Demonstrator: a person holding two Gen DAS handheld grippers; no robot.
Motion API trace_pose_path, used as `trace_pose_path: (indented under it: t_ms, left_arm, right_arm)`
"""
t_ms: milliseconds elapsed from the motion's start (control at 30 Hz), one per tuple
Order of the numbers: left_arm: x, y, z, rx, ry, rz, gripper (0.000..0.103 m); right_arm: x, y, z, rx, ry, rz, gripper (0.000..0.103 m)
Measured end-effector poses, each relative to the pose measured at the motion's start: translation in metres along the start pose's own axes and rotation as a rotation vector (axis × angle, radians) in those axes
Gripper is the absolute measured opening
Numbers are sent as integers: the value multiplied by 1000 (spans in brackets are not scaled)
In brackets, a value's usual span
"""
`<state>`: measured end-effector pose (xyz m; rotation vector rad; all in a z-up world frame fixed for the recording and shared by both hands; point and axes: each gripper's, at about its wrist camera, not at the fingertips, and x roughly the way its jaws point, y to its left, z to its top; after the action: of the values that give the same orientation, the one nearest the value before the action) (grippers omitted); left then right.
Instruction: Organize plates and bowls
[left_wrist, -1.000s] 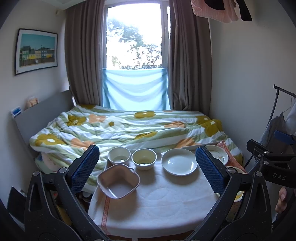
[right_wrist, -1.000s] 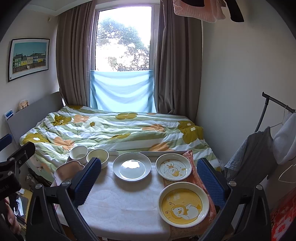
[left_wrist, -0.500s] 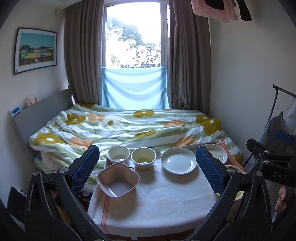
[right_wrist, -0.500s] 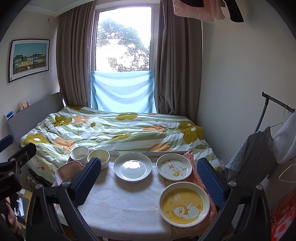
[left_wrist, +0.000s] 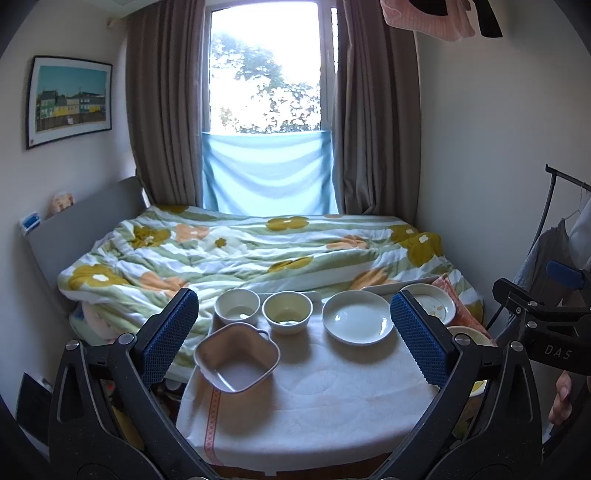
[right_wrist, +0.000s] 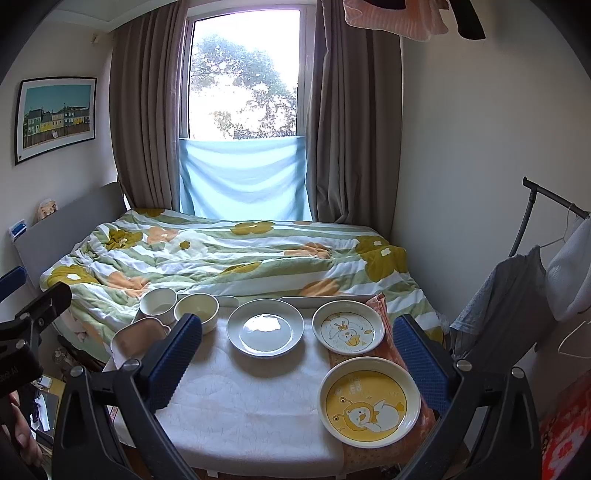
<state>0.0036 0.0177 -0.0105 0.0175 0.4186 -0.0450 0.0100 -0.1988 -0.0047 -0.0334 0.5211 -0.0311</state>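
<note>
On a small table with a white cloth stand a square pinkish bowl, a white round bowl, a cream bowl and a plain white plate. In the right wrist view the plain plate lies beside a small duck plate and a large yellow duck plate. My left gripper is open and empty, above the table's near side. My right gripper is open and empty, above the table's near right.
A bed with a flowered quilt lies right behind the table. An orange cloth lies under the duck plates. A clothes rack with hanging clothes stands at the right. A window with curtains is at the far wall.
Both grippers have drifted very slightly; the view has hardly shifted. Nothing on the table has moved.
</note>
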Motion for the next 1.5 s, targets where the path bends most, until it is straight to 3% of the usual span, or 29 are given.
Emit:
trace_pose_path:
  t_ms: [533, 733, 867, 1033, 1233, 1400, 1500]
  left_arm:
    - [8, 5, 1, 13, 34, -23, 103]
    - [41, -4, 0, 57, 131, -108, 103]
    - [83, -16, -13, 61, 216, -211, 103]
    - [136, -54, -46, 105, 325, -304, 103]
    - [192, -108, -87, 102, 439, -425, 103]
    - [237, -159, -122, 125, 530, -462, 103]
    - [263, -187, -143, 128, 606, -493, 103]
  right_arm:
    - [1, 0, -6, 13, 10, 10, 103]
    - [15, -12, -18, 83, 75, -26, 103]
    - [32, -35, -42, 151, 154, -68, 103]
    - [56, -76, -83, 222, 241, -159, 103]
    - [88, -143, -136, 343, 320, -182, 103]
    - [123, -183, -168, 387, 387, -175, 87]
    - [145, -205, -186, 419, 404, -128, 82]
